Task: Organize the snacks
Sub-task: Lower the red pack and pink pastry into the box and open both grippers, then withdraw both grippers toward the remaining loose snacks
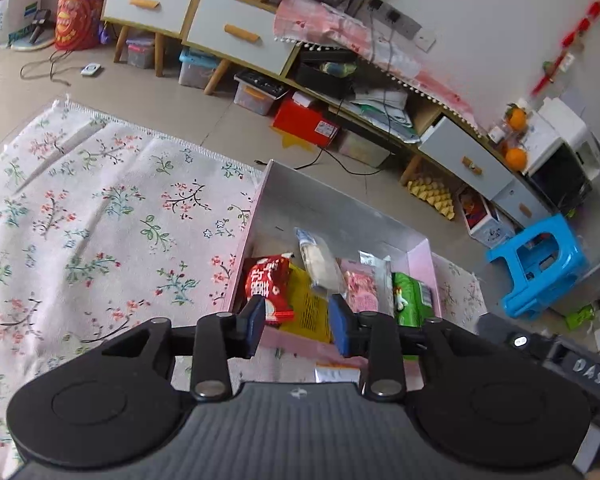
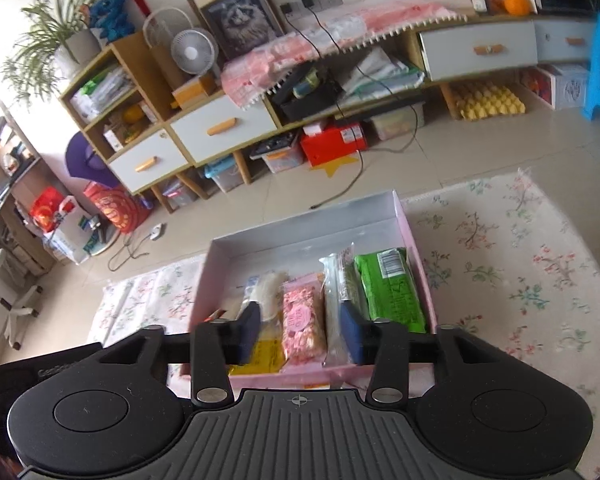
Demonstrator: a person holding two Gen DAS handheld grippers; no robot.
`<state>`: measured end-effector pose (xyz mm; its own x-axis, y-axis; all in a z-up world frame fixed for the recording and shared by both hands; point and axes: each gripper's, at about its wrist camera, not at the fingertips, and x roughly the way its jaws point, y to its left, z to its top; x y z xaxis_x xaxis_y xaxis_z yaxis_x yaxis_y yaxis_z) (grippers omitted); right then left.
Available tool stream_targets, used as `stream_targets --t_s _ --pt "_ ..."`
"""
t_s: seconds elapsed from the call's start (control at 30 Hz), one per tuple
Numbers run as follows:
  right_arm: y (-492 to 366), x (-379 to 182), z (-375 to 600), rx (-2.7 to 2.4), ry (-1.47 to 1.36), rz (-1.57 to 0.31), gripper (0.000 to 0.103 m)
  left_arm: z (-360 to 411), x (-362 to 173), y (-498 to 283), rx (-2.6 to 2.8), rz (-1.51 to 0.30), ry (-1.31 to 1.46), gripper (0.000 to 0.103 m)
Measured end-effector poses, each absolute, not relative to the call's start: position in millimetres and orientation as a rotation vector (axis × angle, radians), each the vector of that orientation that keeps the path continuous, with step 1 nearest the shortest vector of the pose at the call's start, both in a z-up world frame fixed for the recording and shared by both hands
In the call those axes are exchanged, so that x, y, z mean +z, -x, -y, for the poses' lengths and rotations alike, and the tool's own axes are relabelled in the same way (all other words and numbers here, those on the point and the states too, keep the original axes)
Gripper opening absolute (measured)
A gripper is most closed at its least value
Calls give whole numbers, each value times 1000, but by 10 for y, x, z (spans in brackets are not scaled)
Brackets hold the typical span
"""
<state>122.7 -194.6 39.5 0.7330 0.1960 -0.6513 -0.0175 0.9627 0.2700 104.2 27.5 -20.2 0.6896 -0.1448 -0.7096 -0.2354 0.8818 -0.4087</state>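
A pink box with a white inside [image 1: 320, 200] lies on the floral rug and holds several snack packs side by side. In the left wrist view these are a red packet [image 1: 268, 284], a yellow packet [image 1: 310, 308], a clear pack of white pieces [image 1: 318, 258], a pink packet [image 1: 360, 288] and a green packet [image 1: 410, 298]. My left gripper [image 1: 299, 326] hangs over the box's near edge, open and empty. The right wrist view shows the same box [image 2: 300, 232] with the green packet [image 2: 390, 288] and pink packet [image 2: 302, 324]. My right gripper [image 2: 300, 332] is open above the pink packet, holding nothing.
The floral rug [image 1: 100, 220] spreads to both sides of the box. Behind it a low cabinet with white drawers [image 2: 220, 128] runs along the wall, with storage bins, a red box [image 2: 334, 140] and cables on the tiled floor. A blue stool [image 1: 540, 264] stands nearby.
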Motion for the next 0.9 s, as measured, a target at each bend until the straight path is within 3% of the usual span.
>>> stream_targets --t_s 0.17,0.33,0.4,0.47,0.5,0.63,0.9 --pt "-929 557 2071 111 -254 -686 58 -321 -150 -896 120 -813 441 40" --pt "-658 469 2022 72 -185 -721 58 -314 -175 -763 129 -845 445 43" --pt "-499 501 2054 77 -203 -699 59 -277 -168 -665 133 -850 438 53" --pt "-374 534 2082 74 -201 -675 70 -234 -164 -554 145 -847 416 76" --pt "-346 533 2073 63 -174 -673 78 -215 -168 -505 153 -843 401 79" --pt "-400 336 1940 -16 34 -746 80 -224 -248 -391 178 -873 373 95" --pt "-509 232 2149 -9 -75 -799 80 -283 -358 -388 186 -933 340 96"
